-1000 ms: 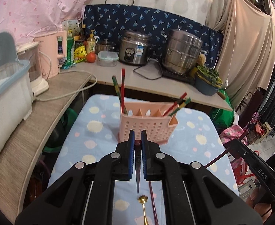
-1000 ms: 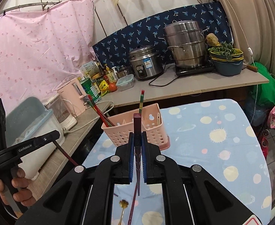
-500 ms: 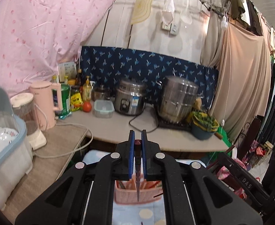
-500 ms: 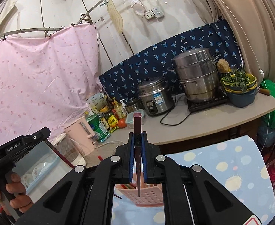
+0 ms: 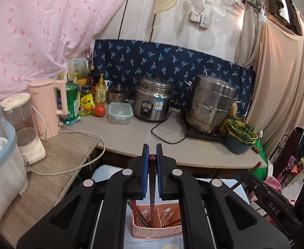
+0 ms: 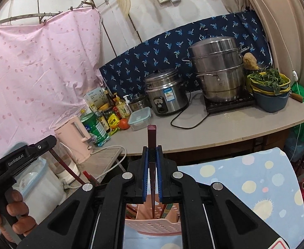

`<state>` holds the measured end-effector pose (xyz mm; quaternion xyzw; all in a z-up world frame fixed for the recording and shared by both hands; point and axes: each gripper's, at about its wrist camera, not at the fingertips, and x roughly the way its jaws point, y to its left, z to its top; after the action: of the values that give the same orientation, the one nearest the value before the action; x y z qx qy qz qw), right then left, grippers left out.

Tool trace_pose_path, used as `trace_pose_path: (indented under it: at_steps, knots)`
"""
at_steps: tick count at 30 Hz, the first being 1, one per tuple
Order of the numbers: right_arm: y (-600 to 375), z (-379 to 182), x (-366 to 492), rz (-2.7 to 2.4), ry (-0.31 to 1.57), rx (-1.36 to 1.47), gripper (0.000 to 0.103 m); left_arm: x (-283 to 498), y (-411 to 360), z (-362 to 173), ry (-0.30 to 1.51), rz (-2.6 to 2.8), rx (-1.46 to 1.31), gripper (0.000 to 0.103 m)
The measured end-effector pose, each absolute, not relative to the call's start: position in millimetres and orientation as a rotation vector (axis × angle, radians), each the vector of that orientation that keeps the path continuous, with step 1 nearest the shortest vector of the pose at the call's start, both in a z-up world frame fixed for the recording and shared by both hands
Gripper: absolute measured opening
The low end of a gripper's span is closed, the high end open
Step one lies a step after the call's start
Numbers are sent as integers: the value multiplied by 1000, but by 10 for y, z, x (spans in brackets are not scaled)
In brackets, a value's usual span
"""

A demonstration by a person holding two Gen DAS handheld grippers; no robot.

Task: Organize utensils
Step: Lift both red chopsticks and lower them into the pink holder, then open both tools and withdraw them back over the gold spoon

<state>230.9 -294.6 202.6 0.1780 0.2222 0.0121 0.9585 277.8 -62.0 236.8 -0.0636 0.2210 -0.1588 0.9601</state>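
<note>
Dark-red chopsticks are hanging upright, tips down, over the pink basket (image 5: 152, 227): the left gripper (image 5: 152, 166) is clamping one chopstick (image 5: 152, 191), the right gripper (image 6: 152, 166) is pinching another chopstick (image 6: 152, 145), both directly above its compartments, so the drop looks straight down.

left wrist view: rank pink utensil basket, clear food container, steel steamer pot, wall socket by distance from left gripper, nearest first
1. pink utensil basket: directly below the left gripper, whose chopstick points into it.
2. clear food container: on the counter, left of centre.
3. steel steamer pot: counter back, right; close to the container in depth, so this pair is tentative.
4. wall socket: high on the wall.
</note>
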Motion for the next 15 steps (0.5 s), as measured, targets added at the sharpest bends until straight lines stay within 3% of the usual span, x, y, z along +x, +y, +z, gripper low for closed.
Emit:
trace_pose_path:
  at_steps: [15]
  knots:
    - [-2861,1741,2414,9,516,339,8,2897,-669,1960,536,-307,-129,7]
